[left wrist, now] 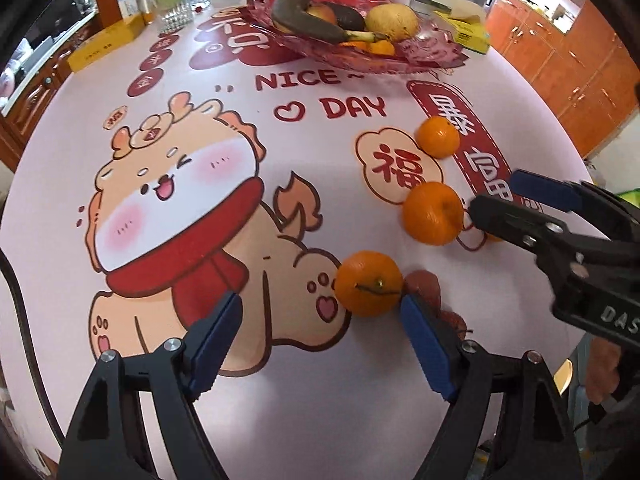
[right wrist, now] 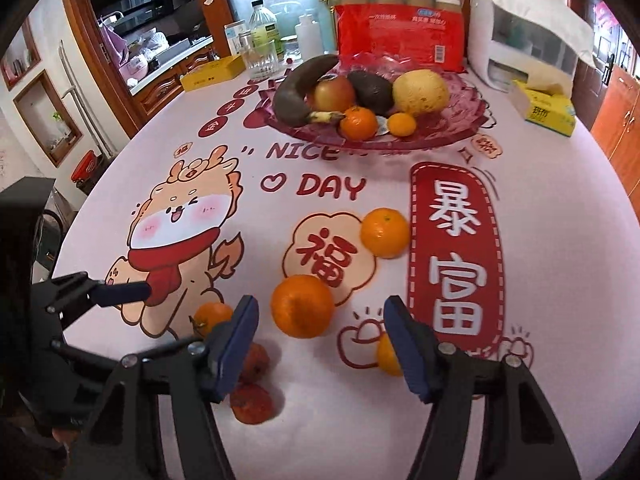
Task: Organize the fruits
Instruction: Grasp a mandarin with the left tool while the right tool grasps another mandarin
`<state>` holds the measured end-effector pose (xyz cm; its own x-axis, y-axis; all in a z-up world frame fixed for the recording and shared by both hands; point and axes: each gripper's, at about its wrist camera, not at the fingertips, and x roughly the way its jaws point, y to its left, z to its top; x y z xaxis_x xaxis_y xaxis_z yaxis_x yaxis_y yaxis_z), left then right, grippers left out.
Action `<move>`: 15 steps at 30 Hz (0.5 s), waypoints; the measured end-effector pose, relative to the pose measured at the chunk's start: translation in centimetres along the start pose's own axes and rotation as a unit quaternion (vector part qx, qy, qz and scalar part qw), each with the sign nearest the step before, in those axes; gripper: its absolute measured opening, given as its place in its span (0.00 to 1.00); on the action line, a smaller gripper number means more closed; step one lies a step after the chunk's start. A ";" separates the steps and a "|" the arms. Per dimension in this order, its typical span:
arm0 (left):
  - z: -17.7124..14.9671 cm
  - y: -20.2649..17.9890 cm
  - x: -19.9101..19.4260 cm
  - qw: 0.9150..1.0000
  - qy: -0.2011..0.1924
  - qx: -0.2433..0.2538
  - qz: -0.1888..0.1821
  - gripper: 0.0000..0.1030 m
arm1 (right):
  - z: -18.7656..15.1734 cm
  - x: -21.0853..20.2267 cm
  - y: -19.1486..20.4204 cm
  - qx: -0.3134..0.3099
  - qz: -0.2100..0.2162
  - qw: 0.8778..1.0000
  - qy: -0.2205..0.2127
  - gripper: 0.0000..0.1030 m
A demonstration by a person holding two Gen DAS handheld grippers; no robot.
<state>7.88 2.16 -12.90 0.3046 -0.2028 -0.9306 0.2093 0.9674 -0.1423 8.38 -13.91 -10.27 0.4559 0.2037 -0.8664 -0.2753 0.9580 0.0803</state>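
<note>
In the right wrist view the right claw's left finger covers part of a reddish fruit and the right edge of a small orange, while its right finger hides about half of another orange. In the left wrist view the left claw's right finger overlaps two dark reddish fruits, too hidden to name, and the right claw blocks nearly all of an orange behind it. The tray's far side is hidden behind its fruit, and labels on the bottles at the desk's far end are too small to read.
</note>
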 end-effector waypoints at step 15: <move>0.0 -0.4 1.8 0.998 0.015 0.024 -0.050 0.62 | 0.0 4.6 0.8 0.010 0.022 0.998 0.059 0.41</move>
<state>8.35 1.46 -14.48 0.2526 -0.2925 -0.9223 0.2813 0.9342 -0.2192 10.30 -12.19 -14.22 0.3401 0.2214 -0.9139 -0.2747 0.9529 0.1286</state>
